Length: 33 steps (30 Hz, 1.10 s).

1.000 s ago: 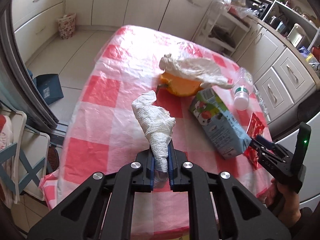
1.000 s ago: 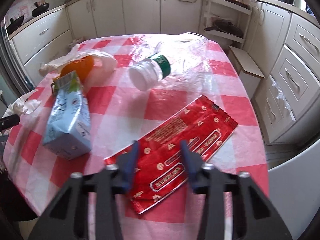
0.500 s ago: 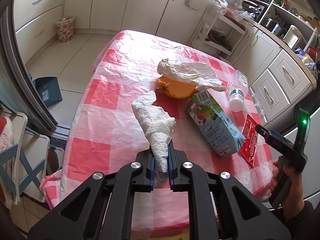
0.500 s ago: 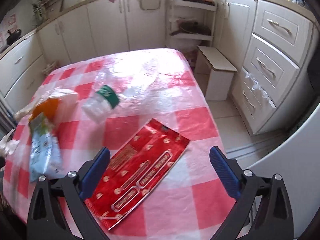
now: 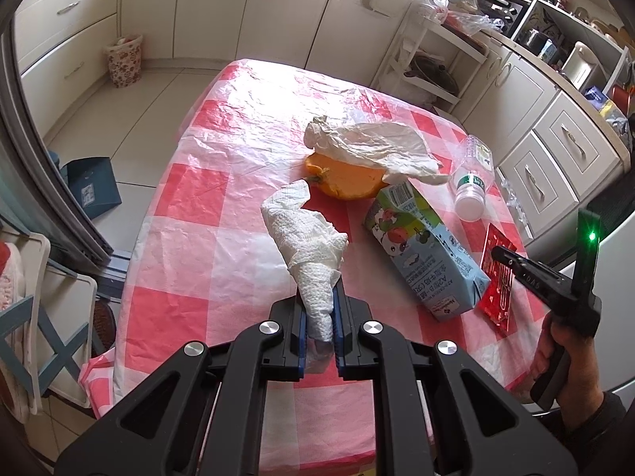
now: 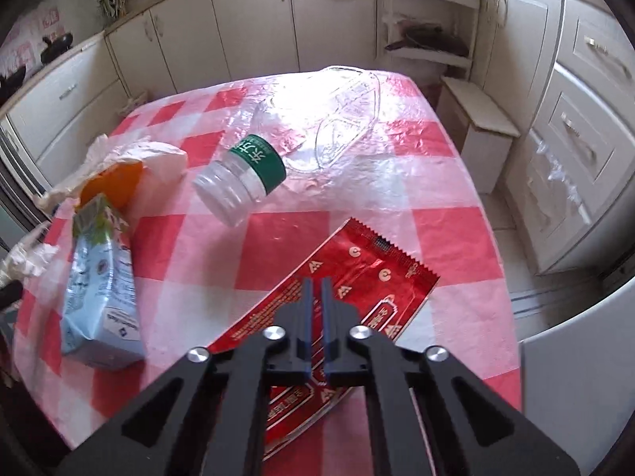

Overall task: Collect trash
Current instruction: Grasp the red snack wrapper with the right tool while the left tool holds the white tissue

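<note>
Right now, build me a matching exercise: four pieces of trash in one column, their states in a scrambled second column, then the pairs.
Things:
1. paper towel
2. plastic bottle
3. red wrapper
4. drink carton

States:
A. lies on its side, between the paper towel and the red wrapper
B. flat on the tablecloth under the right gripper
C. clamped in the left gripper
D. clear, green label, lying on its side

Pairs: 1-C, 2-D, 3-B, 4-A
</note>
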Available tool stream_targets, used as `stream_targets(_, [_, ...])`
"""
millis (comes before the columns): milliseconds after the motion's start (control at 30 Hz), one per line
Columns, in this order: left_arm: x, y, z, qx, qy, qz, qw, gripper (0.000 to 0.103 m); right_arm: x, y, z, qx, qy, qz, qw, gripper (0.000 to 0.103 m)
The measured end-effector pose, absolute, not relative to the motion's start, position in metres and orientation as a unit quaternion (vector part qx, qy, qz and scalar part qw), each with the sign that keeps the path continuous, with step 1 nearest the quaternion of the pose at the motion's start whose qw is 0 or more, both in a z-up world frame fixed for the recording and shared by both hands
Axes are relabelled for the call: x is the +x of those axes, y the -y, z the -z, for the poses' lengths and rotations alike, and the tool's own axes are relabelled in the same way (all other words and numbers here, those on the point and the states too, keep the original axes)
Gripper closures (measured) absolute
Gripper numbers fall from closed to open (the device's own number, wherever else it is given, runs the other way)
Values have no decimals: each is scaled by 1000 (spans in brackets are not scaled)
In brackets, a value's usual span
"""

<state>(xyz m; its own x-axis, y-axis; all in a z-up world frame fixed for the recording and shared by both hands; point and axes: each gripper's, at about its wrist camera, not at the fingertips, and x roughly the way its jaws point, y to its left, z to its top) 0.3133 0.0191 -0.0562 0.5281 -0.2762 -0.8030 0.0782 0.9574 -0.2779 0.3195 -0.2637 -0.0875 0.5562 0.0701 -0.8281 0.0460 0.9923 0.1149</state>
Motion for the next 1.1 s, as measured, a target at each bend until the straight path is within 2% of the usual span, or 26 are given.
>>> stream_targets(200, [311,-20,56,-105,-475,100,868,93,314,262,76,87,-464,-19,881,101])
stream_targets(233, [311,-20,57,-105,-475,100,868,93,315,265,72,82,-459,-5,885,66])
stream_targets(267, [310,-20,57,-104,-476,100,868,93,313,268,70,81,-457,8,886,40])
stream_targets(300, [311,-20,57,-104,-476,101,868,93,312,272,67,78,-453,34,887,7])
stream_targets(367, [310,-20,58,-103,-477,100,867,93,310,277,65,73,-447,69,889,8])
stream_targets(500, [312,-22,57,-107,-477,99,867,93,322,277,87,72,-491,71,866,6])
stream_targets(567, [312,-20,57,-107,-477,101,866,93,323,264,90,34,-491,73,867,6])
stream_targets(900, [313,-21,58,-106,-479,101,865,93,333,222,86,1,-501,-5,866,6])
stream_targets(1000, [313,-24,58,-112,-480,99,864,93,330,225,84,-8,-504,-26,863,10])
stream_targets(1067, [312,-24,58,-115,-481,102,863,93,320,227,84,-17,-508,-46,860,19])
stream_targets(1100, [312,-23,58,-115,-482,103,863,93,315,226,85,-21,-509,-55,859,27])
